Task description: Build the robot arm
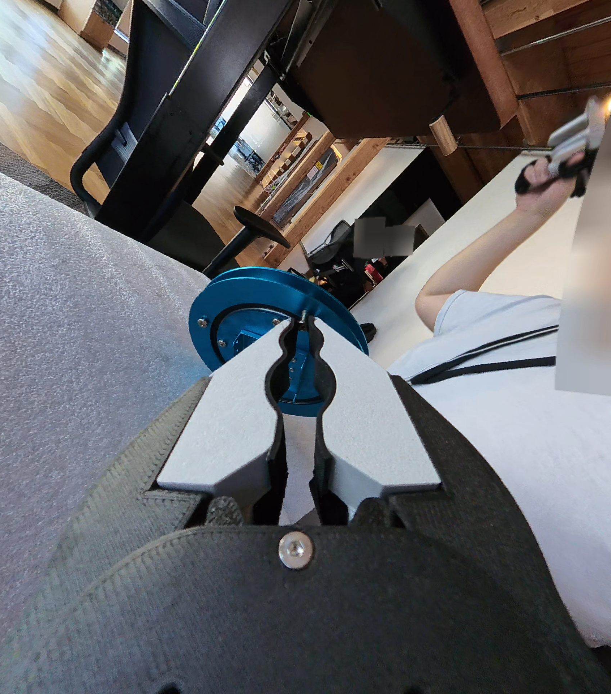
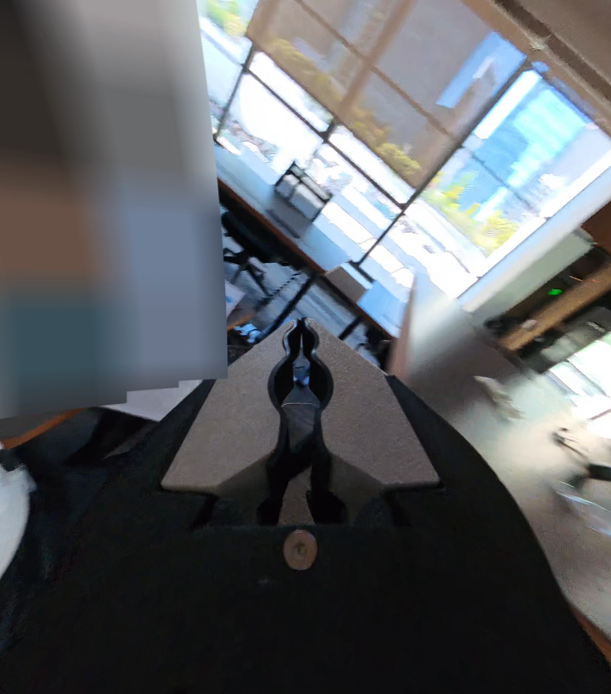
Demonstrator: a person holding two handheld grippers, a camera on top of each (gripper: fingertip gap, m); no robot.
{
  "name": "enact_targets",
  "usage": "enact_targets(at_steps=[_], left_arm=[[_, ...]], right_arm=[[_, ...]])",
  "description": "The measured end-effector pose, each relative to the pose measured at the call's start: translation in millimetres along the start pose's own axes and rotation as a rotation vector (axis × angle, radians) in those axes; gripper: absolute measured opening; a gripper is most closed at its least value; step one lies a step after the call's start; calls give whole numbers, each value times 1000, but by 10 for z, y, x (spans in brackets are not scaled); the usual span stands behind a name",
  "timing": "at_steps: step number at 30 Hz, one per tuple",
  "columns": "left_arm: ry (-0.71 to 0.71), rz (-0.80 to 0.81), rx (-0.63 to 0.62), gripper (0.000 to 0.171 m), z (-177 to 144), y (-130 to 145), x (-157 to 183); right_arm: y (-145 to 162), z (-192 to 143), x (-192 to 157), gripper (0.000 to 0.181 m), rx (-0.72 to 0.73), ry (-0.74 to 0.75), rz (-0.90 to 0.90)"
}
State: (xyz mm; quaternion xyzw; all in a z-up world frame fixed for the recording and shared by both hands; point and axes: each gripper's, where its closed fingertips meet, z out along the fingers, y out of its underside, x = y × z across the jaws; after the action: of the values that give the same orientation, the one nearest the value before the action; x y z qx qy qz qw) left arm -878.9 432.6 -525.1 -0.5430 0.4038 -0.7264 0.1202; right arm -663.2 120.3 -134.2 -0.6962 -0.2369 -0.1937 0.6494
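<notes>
Left wrist view: a grey foam sheet (image 1: 33,319) lies left of my left claw (image 1: 302,325). The claw is clenched on a small screw (image 1: 303,315) at the rim of the blue wheel (image 1: 258,296) just ahead. Right wrist view: my right claw (image 2: 302,330) is raised, pinched together, with nothing seen in it, and blurred windows (image 2: 446,150) lie beyond.

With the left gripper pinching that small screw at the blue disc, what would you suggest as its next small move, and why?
Probably ease the left gripper straight back along the small screw. The jaws are nearly shut on it at the blue disc, whose rim shows other screws seated, so a sideways pull might bind it.
</notes>
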Motion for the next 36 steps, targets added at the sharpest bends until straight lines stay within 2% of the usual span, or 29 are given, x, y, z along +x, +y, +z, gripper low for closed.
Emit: enact_targets(at_steps=[4,7,9,10,11,13,14,15,17,19,21,22,24,25,26,29,31,33,36], left_arm=[[7,-15,-5,4,4,1,4],[18,-25,-8,4,12,2,15],[37,-20,-23,4,24,16,43],[45,-16,-29,4,31,20,54],[49,-10,-29,4,37,21,60],[62,-2,-34,4,46,27,75],[68,5,-39,4,47,32,80],[69,14,-41,4,46,33,80],[74,27,-51,4,34,45,88],[74,42,-63,4,25,53,90],[84,55,-77,4,27,59,96],[90,58,-78,4,32,54,94],[102,54,-68,4,47,36,81],[111,49,-62,4,52,32,77],[126,40,-60,4,52,33,82],[116,-31,-49,7,-10,5,13],[76,-85,-24,26,-113,-70,-67],[52,-125,42,39,-250,-214,-101],[-74,-98,74,41,-438,-289,-195]], right_arm=[[435,666,-1386,8,-100,-352,54],[884,1293,-2426,18,-127,-690,149],[1157,1793,-2996,25,-106,-890,225],[1376,2106,-3167,33,-132,-930,204],[1590,2424,-3273,36,-142,-955,145],[1843,3004,-3381,43,-66,-1014,80],[1881,3231,-3401,49,-33,-1069,126],[1855,3319,-3446,55,8,-1201,188],[1864,3430,-3483,58,26,-1441,236],[1978,3606,-3561,61,-14,-1570,156],[1995,3637,-3683,63,-61,-1757,157],[1981,3572,-3728,58,-97,-1889,182],[2056,3562,-3838,43,-178,-2032,145],[2110,3496,-3849,27,-215,-2127,114],[2089,3467,-3842,22,-251,-2200,141],[2110,3482,-3838,16,-224,-2278,144],[2122,3528,-3857,15,-242,-2285,170],[2149,3606,-3914,14,-312,-2279,203],[2218,3736,-4029,14,-493,-2281,266]])
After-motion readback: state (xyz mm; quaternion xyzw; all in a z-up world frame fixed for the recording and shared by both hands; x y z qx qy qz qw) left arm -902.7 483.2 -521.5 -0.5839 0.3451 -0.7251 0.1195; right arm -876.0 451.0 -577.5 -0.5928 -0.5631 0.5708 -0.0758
